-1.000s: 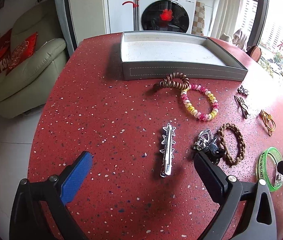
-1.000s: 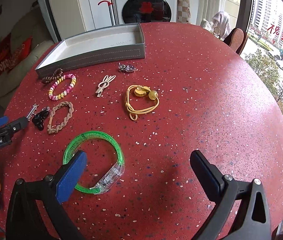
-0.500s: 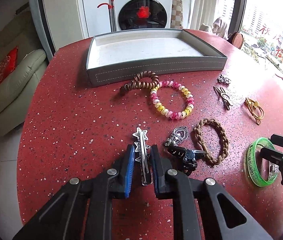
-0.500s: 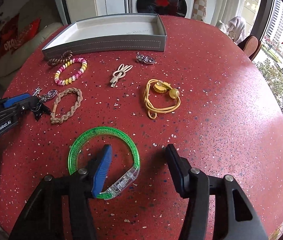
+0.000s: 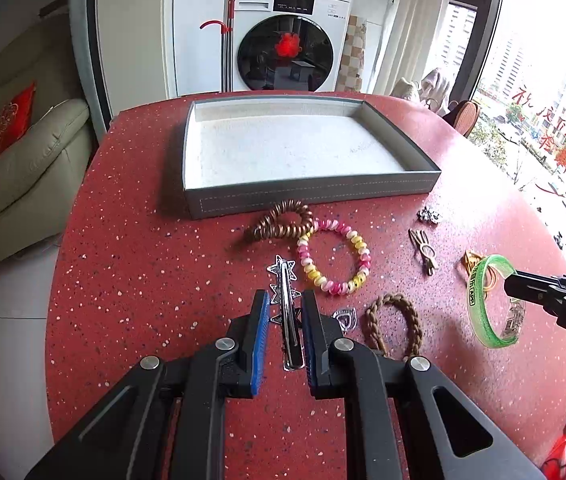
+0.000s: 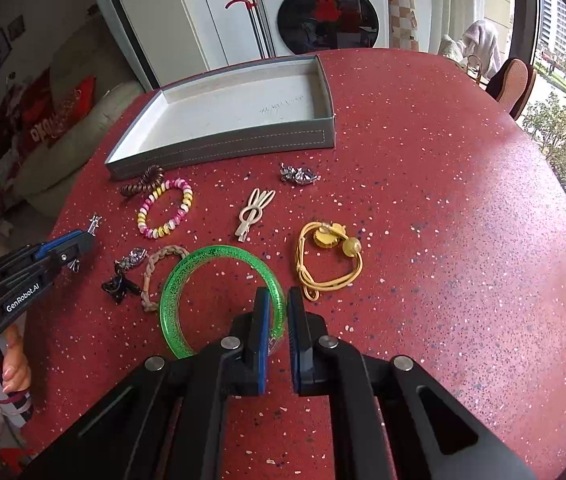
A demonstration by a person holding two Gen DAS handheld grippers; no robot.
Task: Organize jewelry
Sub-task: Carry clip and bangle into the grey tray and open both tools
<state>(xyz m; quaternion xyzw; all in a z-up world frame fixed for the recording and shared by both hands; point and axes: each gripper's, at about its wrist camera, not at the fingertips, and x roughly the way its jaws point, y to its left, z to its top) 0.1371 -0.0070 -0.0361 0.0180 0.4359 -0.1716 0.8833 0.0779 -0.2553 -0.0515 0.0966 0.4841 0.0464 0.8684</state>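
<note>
On the red speckled round table (image 5: 131,280), seen from the left wrist, the left gripper (image 5: 285,300) has its blue-padded jaws closed on a silver star-studded hair clip (image 5: 286,308). Beyond it lie a pink-and-yellow beaded bracelet (image 5: 335,256), a brown coiled hair tie (image 5: 283,222) and a grey shallow tray with a white lining (image 5: 307,196). At the right edge, the right gripper (image 5: 511,286) pinches a green translucent glittery bangle (image 5: 483,304).

From the right wrist, the right gripper (image 6: 279,312) is clamped on the bangle's rim (image 6: 219,254). A yellow cord bracelet (image 6: 329,260) lies just beside, and a cream bunny-shaped clip (image 6: 255,212) sits nearer the tray (image 6: 223,146).
</note>
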